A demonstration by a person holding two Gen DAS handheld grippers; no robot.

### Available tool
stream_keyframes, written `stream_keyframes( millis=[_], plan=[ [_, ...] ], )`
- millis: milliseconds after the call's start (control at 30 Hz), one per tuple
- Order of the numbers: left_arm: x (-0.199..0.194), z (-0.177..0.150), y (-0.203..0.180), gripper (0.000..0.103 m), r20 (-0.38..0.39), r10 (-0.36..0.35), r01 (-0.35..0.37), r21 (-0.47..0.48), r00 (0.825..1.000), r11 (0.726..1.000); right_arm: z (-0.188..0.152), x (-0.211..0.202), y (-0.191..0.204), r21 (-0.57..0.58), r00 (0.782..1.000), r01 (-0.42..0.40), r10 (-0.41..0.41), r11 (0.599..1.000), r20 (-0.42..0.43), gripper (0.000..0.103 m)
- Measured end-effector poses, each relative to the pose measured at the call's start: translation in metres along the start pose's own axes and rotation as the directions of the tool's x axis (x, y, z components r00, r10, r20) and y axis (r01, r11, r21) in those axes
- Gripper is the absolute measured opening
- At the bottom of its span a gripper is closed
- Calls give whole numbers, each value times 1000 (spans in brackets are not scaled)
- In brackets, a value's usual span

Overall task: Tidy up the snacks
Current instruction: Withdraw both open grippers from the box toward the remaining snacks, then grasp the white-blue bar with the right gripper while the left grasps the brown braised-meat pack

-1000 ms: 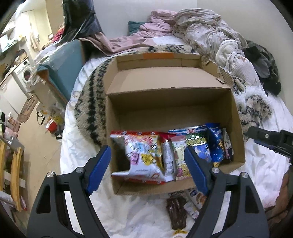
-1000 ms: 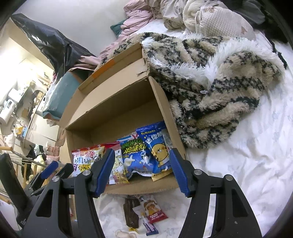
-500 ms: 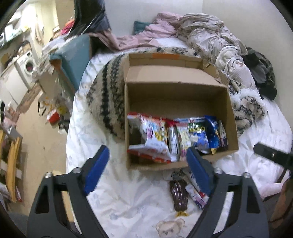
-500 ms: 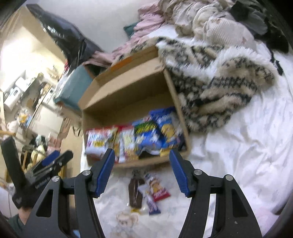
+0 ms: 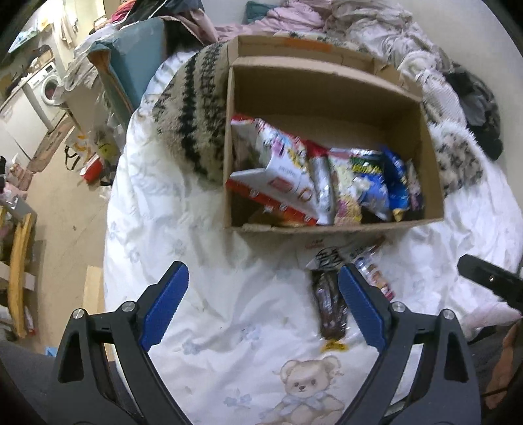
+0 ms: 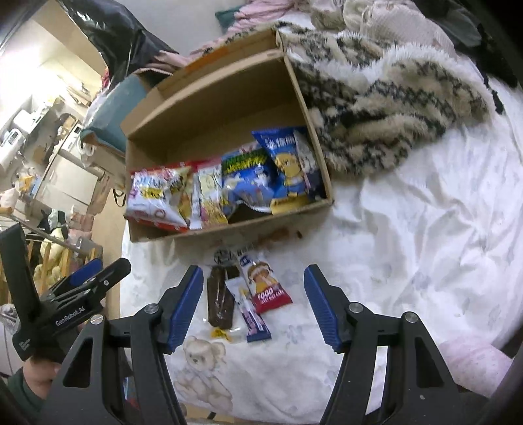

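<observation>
A cardboard box (image 5: 330, 229) (image 6: 228, 233) on the white bedsheet holds several snack bags standing in a row, a red-and-white bag (image 5: 278, 170) (image 6: 153, 196) at the left, blue bags (image 5: 385, 183) (image 6: 281, 163) at the right. In front of the box lie a dark brown bar (image 5: 328, 304) (image 6: 220, 300), a red-and-white rice cake pack (image 6: 266, 284) and a blue stick pack (image 6: 250, 314). My left gripper (image 5: 263, 307) is open and empty above the sheet, left of the bar. My right gripper (image 6: 250, 307) is open and empty, above the three loose packs.
A furry patterned blanket (image 6: 385, 108) lies right of and behind the box. Piled clothes (image 5: 359, 19) sit at the bed's far end. The bed's left edge (image 5: 108, 229) drops to a cluttered floor. A teal bag (image 5: 134, 65) stands at the far left.
Both grippers have pulled back from the box and risen, so the loose packs in front of it now lie near the fingertips. Both stay open and empty.
</observation>
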State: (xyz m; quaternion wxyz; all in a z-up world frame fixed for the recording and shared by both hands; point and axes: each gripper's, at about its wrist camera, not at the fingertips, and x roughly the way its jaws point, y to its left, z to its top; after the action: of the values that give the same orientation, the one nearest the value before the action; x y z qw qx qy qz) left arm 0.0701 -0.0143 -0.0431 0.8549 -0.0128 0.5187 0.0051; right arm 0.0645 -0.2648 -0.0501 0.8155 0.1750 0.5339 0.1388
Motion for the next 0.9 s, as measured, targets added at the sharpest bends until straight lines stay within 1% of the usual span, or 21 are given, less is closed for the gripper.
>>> stream_keyframes(
  millis=[100,233,267,333,367,433,467,500,533,567,633,733,767,800,867,900],
  plan=[
    [3,-3,1,91,-19,-12,12,-1,1000,1000,-1,6,-4,21,1000,9,-9,1000,-17,67],
    [6,-3,3,91,-35,-13,12,-13,999,1000,1,25,-17,114,995,-46,55,992,-81,67],
    [7,-3,3,91,-38,-11,10,-14,999,1000,0,33,-18,129,991,-57,72,990,-115,67],
    [9,-2,5,91,-46,-6,5,-21,999,1000,-4,48,-16,130,982,-49,72,990,-175,67],
    [10,-1,6,91,-51,-6,5,-27,999,1000,-7,57,-13,124,976,-46,72,991,-208,67],
    [13,1,8,91,-63,-11,9,-40,998,999,-12,74,-6,113,959,-50,79,992,-272,64],
    [14,2,9,91,-67,-11,8,-46,998,999,-14,83,-1,102,951,-46,75,994,-301,59],
    [15,2,10,91,-69,-11,7,-50,998,999,-17,91,3,83,942,-35,61,996,-330,57],
    [16,2,11,91,-71,-10,7,-52,997,999,-19,99,8,59,935,-15,35,998,-352,57],
    [16,2,12,91,-72,-11,7,-54,997,999,-22,108,13,21,928,17,-8,1000,-373,56],
    [17,2,14,91,-74,-11,6,-60,997,998,-26,119,20,-23,916,49,-54,999,-397,54],
    [19,2,17,91,-80,-4,-2,-64,997,998,-33,136,27,-81,894,81,-109,993,-434,44],
    [21,1,18,91,-87,2,-7,-64,996,998,-36,139,29,-94,888,85,-118,992,-445,36],
    [22,1,18,91,-92,5,-11,-62,996,998,-37,141,29,-99,884,84,-120,992,-452,27],
    [26,0,17,91,-105,9,-15,-57,994,998,-38,138,30,-100,885,68,-106,993,-454,19],
    [27,-1,16,91,-110,10,-16,-53,994,998,-39,134,30,-94,887,48,-86,994,-454,18]
  ],
)
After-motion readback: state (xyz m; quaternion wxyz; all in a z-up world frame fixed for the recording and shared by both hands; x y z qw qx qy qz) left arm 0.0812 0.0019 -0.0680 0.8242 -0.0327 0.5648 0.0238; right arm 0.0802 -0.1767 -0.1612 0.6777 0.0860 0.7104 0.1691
